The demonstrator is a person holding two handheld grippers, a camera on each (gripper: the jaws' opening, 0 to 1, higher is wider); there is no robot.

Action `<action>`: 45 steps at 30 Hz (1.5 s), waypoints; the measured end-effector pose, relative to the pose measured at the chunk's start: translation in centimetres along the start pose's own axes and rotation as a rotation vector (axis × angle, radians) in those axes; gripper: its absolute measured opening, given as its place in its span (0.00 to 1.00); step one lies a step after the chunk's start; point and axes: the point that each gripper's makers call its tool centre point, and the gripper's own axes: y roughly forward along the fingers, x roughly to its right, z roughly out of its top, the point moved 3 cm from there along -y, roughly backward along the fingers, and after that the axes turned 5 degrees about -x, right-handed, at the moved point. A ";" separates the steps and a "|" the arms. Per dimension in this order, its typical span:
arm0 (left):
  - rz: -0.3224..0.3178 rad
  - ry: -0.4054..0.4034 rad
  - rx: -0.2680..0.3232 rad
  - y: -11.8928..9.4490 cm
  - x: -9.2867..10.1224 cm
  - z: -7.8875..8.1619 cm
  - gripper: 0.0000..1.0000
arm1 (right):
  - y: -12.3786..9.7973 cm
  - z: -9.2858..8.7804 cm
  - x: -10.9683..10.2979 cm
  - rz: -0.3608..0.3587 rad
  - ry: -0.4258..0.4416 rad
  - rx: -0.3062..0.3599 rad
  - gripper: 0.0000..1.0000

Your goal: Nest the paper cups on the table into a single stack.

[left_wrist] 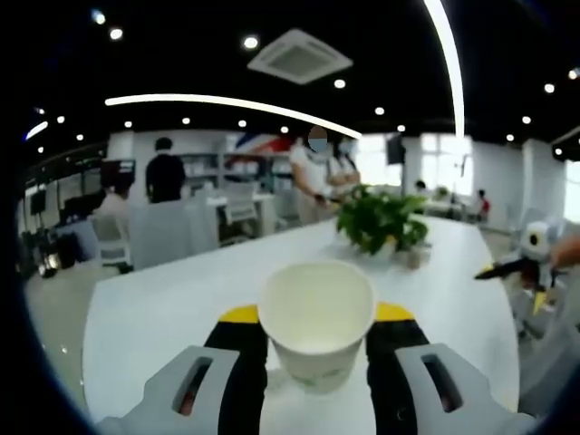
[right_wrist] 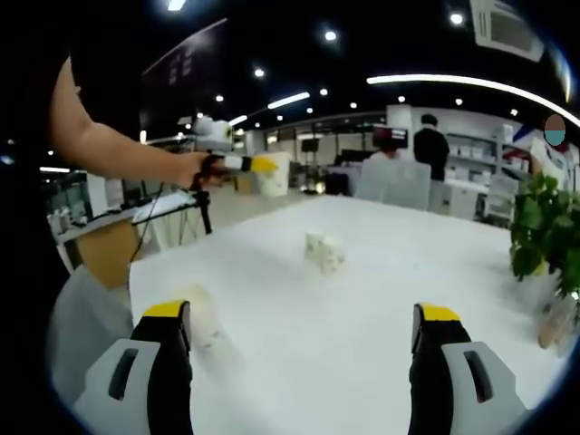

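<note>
The left gripper [left_wrist: 317, 362] holds an upright paper cup [left_wrist: 317, 322] above the table [left_wrist: 163, 308], while the right gripper [right_wrist: 304, 362], jaws wide and empty, faces the cups [right_wrist: 324, 252] standing straight ahead mid-table, so it is probably the nearer one.

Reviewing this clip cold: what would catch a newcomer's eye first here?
Most striking is the white paper cup gripped between the left gripper jaws, its open mouth facing the camera, held above the white table. In the right gripper view, the right gripper stands wide open over the table, with more cups grouped mid-table and a leafy plant at the right edge.
</note>
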 end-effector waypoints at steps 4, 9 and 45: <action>-0.008 0.006 0.007 -0.5 0.7 0.1 0.41 | -0.1 0.5 -0.4 0.006 -0.006 0.008 1.00; 0.002 0.016 -0.004 -1.3 1.8 0.0 0.42 | 0.0 0.7 -0.6 0.012 -0.003 0.009 1.00; -0.034 0.060 0.028 -6.2 14.1 -2.5 0.40 | -0.2 0.3 -2.3 0.048 -0.015 0.020 1.00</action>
